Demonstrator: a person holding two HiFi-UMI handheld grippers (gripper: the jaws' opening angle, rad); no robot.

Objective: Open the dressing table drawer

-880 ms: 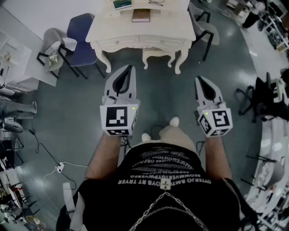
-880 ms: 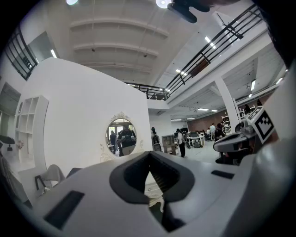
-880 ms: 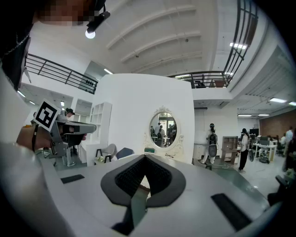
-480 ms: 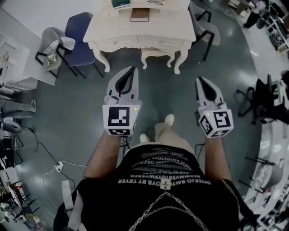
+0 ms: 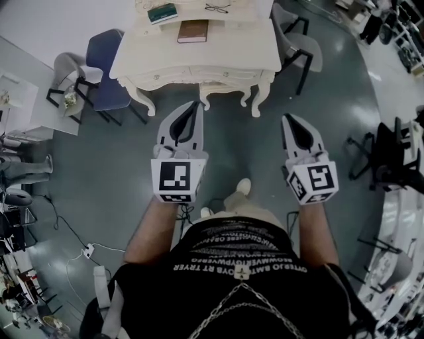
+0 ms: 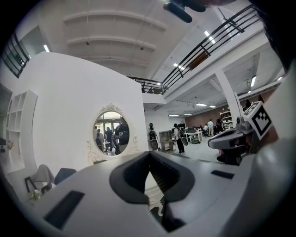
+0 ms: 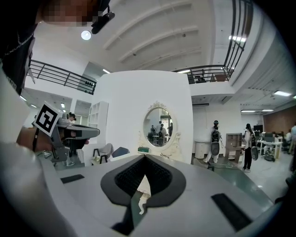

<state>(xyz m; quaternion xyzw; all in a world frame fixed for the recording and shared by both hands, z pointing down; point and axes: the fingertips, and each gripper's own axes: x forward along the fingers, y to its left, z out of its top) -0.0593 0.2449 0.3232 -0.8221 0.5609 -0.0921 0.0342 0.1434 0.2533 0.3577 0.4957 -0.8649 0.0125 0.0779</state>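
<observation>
The cream dressing table (image 5: 199, 56) stands ahead at the top of the head view, its drawer fronts (image 5: 199, 75) closed along the front edge. Both grippers are held out level over the floor, short of the table and touching nothing. My left gripper (image 5: 194, 104) is shut and empty, its tips pointing at the table's front. My right gripper (image 5: 287, 119) is shut and empty too, farther right. In the left gripper view the closed jaws (image 6: 149, 155) point under the oval mirror (image 6: 111, 133). The right gripper view shows its jaws (image 7: 144, 157) below the same mirror (image 7: 158, 127).
A brown book (image 5: 192, 31), a green book (image 5: 162, 13) and glasses (image 5: 217, 8) lie on the tabletop. A blue chair (image 5: 103, 66) and a grey chair (image 5: 66, 69) stand left of the table, another grey chair (image 5: 298, 46) right. A power strip (image 5: 88, 250) with cable lies on the floor.
The person has stepped forward, so the dressing table shows larger and lower in the head view. Both grippers stay shut and have come closer to the table's front.
</observation>
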